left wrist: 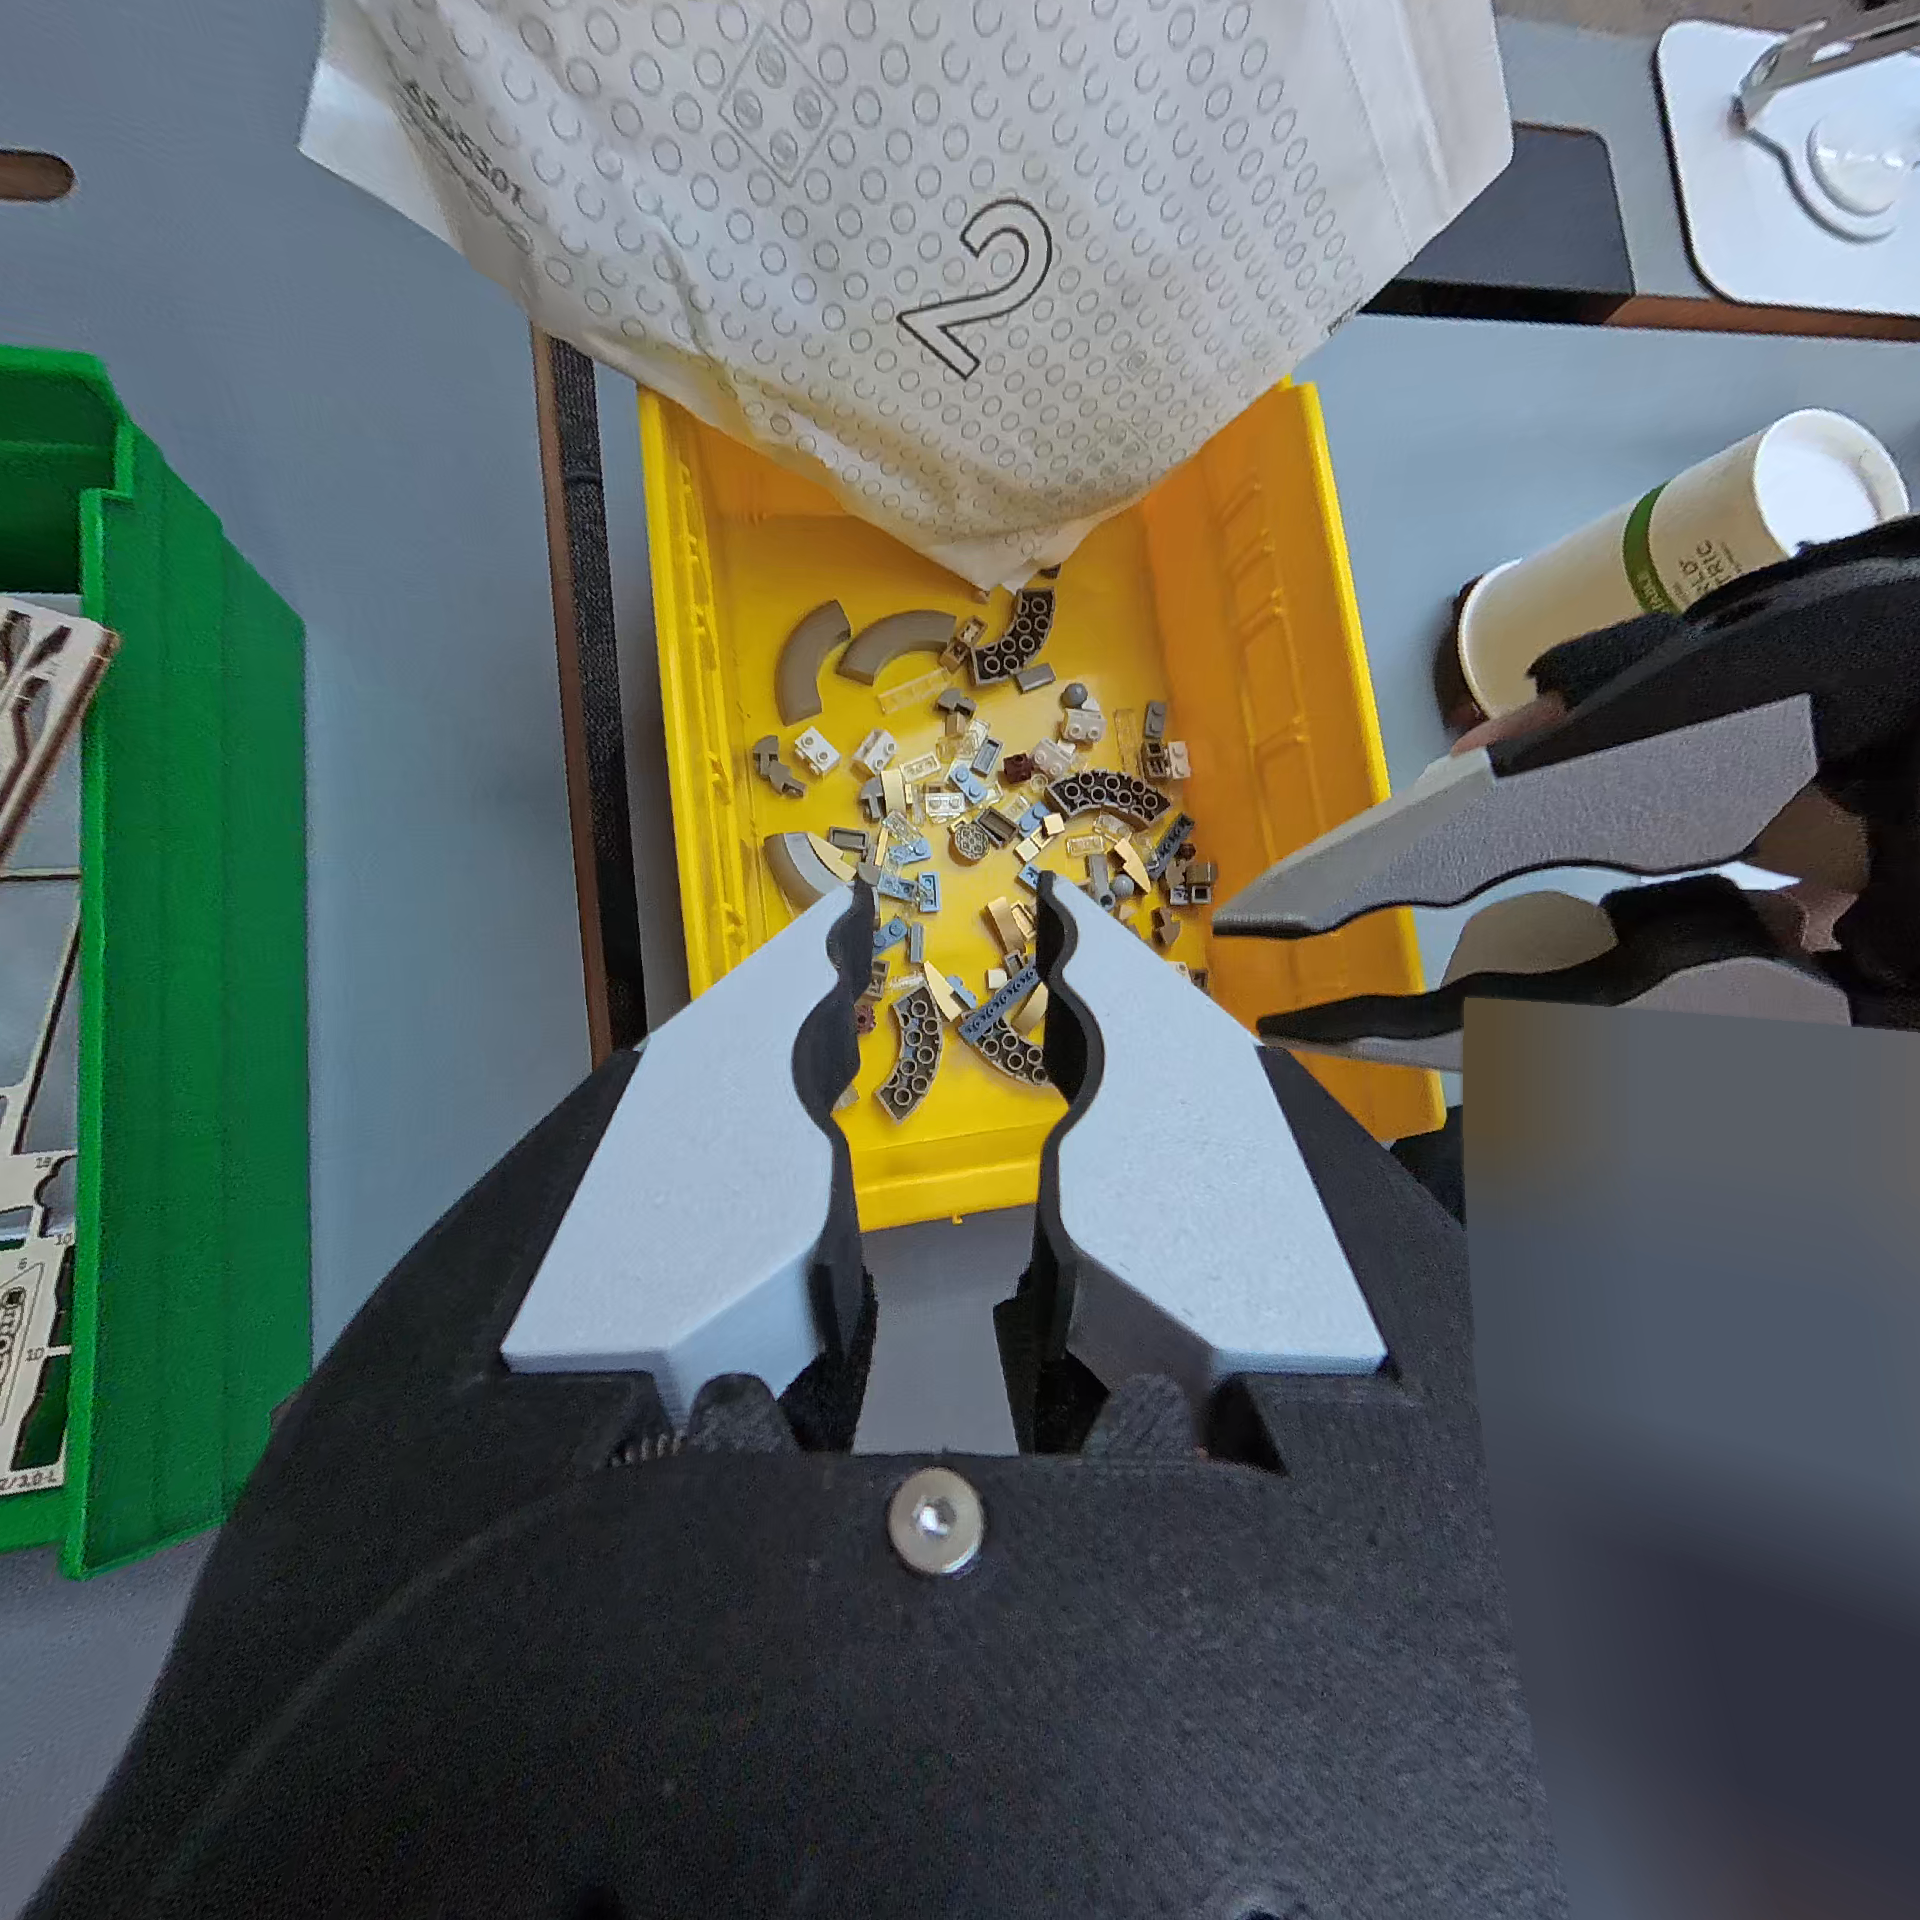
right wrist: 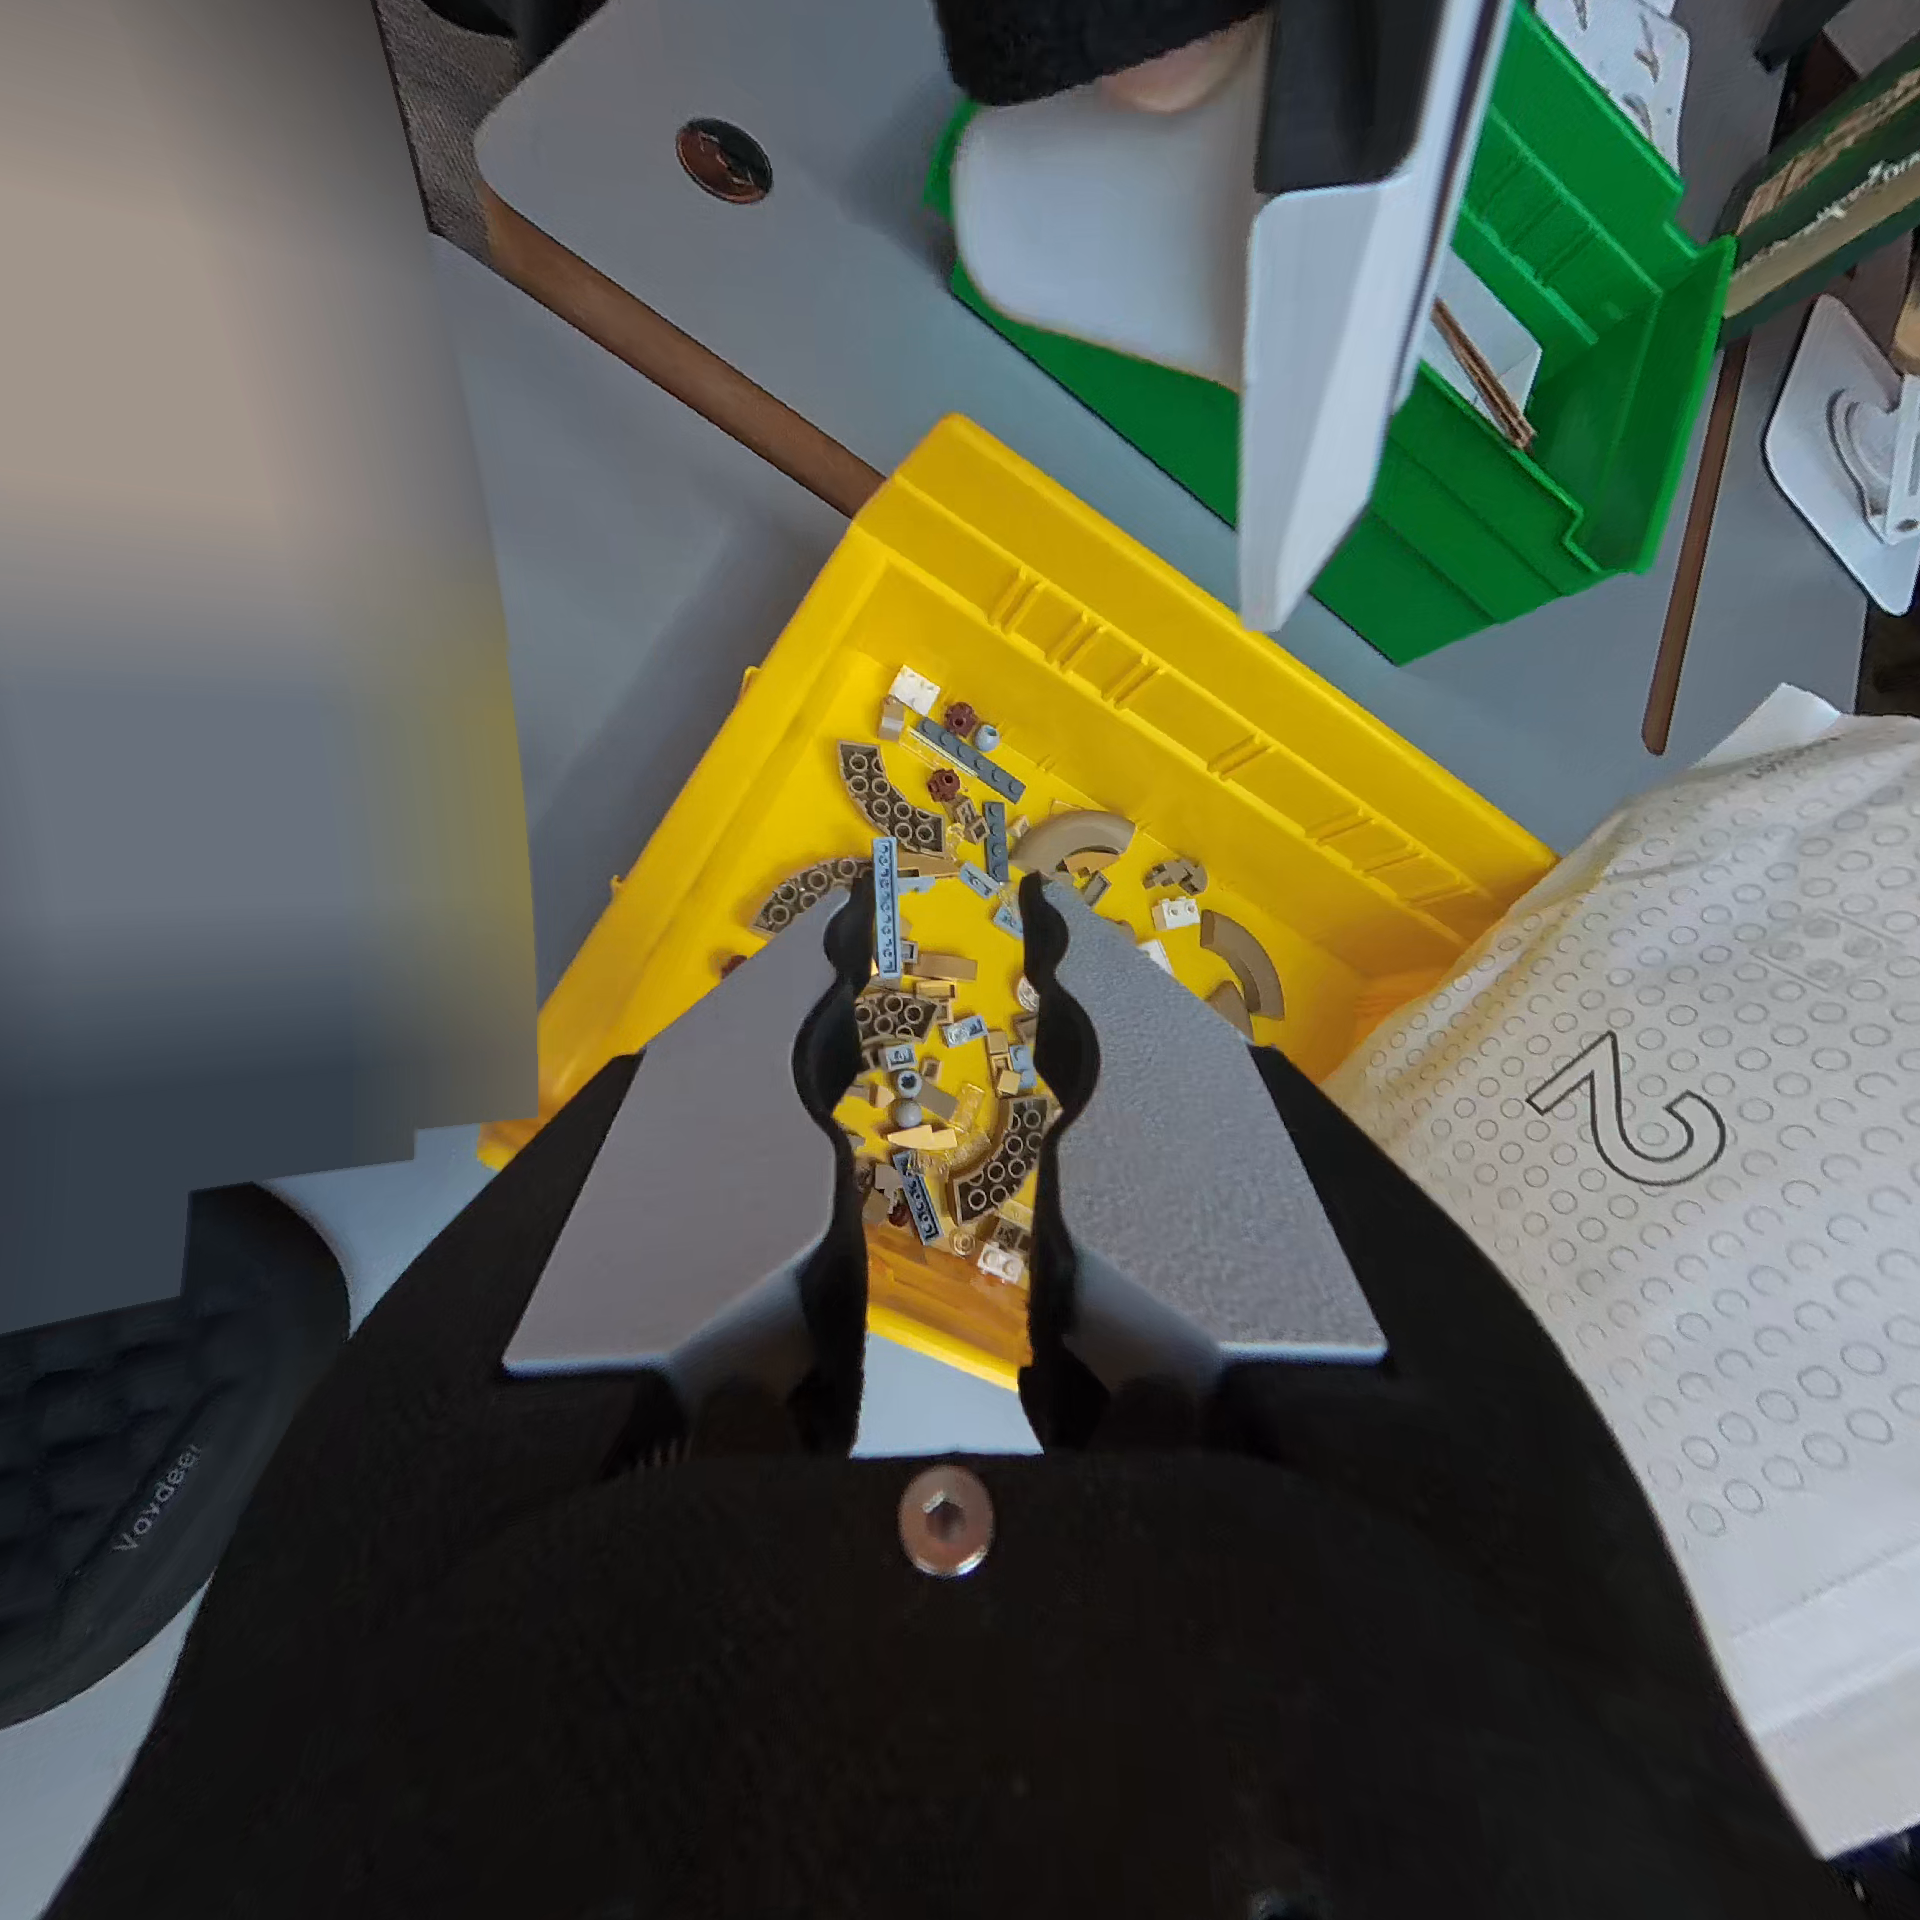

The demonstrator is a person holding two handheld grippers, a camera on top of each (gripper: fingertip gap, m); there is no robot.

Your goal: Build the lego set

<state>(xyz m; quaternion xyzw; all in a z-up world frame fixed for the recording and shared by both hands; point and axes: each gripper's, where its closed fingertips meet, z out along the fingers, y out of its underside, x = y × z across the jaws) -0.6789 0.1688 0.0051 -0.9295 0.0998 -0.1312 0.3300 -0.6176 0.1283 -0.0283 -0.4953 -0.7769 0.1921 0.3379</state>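
A yellow tray [left wrist: 1278,665] holds several loose small Lego pieces [left wrist: 977,821] in grey, tan, black and white. A white paper bag [left wrist: 883,260] printed with a numeral lies over the tray's far end, its open corner down among the pieces. My left gripper [left wrist: 954,894] is open and empty, hovering over the near pieces. My right gripper [right wrist: 945,888] is open and empty above the same tray [right wrist: 1143,665] and pieces [right wrist: 914,997]. It also shows at the tray's right edge in the left wrist view [left wrist: 1242,977]. The bag [right wrist: 1662,1143] lies to its right.
A green bin [left wrist: 197,935] with printed sheets stands left of the tray and also shows in the right wrist view [right wrist: 1507,499]. A paper cup [left wrist: 1621,561] lies on its side at the right. A white stand plate [left wrist: 1787,156] sits at the far right. The table is grey.
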